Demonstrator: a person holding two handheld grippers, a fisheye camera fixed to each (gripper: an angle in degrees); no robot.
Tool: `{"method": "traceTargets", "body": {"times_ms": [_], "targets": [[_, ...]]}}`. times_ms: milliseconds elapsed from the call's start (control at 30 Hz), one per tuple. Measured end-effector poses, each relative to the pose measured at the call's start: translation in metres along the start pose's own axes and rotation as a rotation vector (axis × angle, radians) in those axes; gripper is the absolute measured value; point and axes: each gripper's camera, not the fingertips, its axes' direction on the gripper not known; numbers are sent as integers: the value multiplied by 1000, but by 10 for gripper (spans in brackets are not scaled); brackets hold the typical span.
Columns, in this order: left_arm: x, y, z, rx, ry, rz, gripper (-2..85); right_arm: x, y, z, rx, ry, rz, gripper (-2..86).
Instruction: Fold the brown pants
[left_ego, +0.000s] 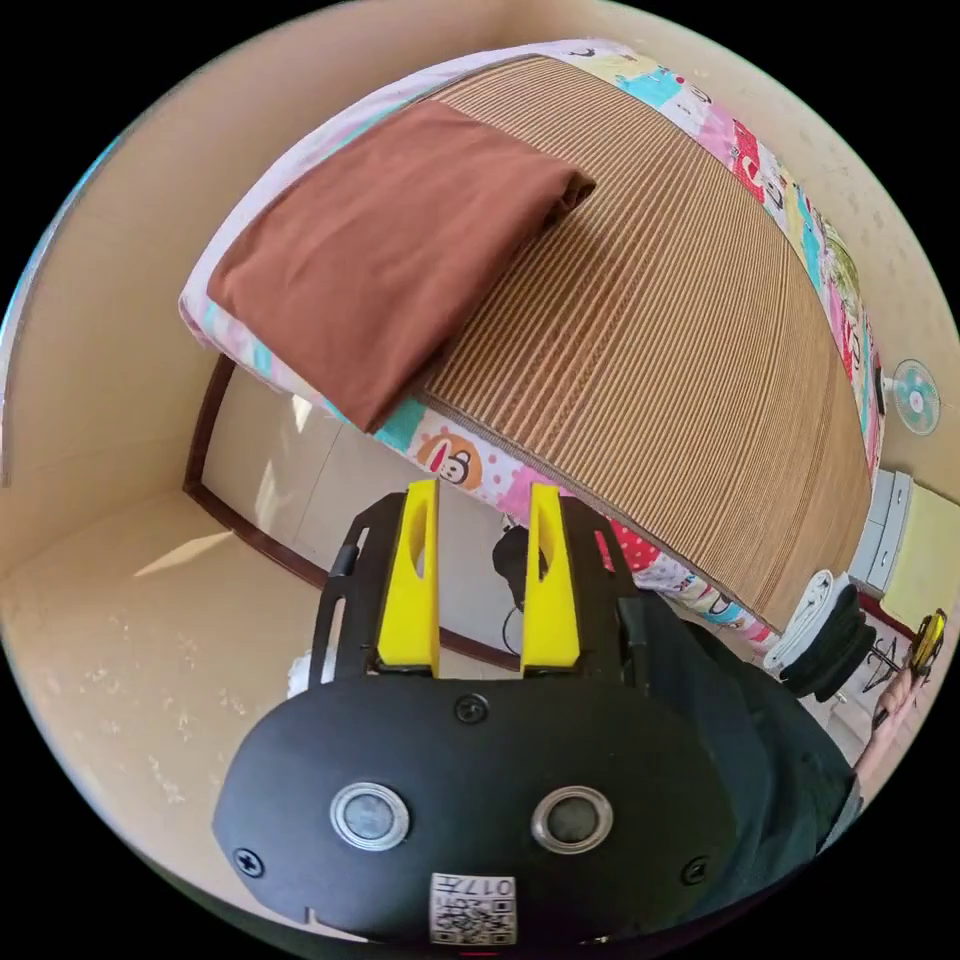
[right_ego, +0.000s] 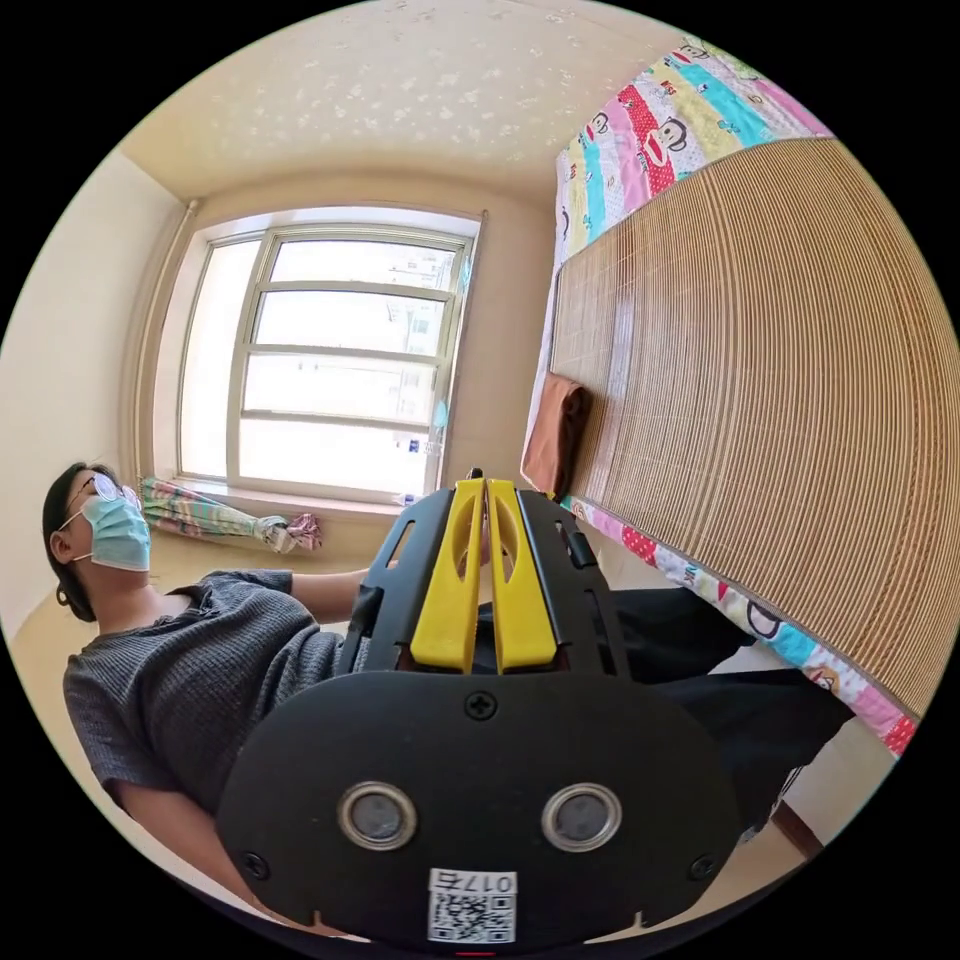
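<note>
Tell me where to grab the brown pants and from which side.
Take the brown pants at the corner hanging over the bed's edge, coming from the floor side. The cloth there sticks out free past the bamboo mat, so the left tongs, now open, could probably close around it.

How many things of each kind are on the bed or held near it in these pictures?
Brown pants, folded: 1
Bamboo mat: 1
Cartoon sheet: 1
Grippers: 2, the left gripper and the right gripper
Total: 5
</note>
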Motion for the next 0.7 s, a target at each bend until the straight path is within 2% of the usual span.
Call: {"method": "traceTargets", "body": {"times_ms": [167,233,400,467,500,600,667,700], "targets": [[2,-61,2,-1,-132,83,152,0,38,-17,33,106,101,5],[2,-77,24,-83,-199,113,127,3,55,-34,79,143,154,5],[2,-67,37,-131,-277,184,87,10,92,-77,217,185,250,5],[-9,-58,30,-140,-214,185,63,11,94,-83,238,160,248,5],[-23,-53,23,-160,-122,157,42,12,94,-87,247,141,238,5],[-73,-36,-3,-210,219,46,19,12,87,-98,251,98,198,4],[-92,-19,-34,-145,428,89,12,12,81,-106,241,85,171,5],[-102,-4,-62,-60,600,118,8,12,78,-113,231,75,153,5]]}}
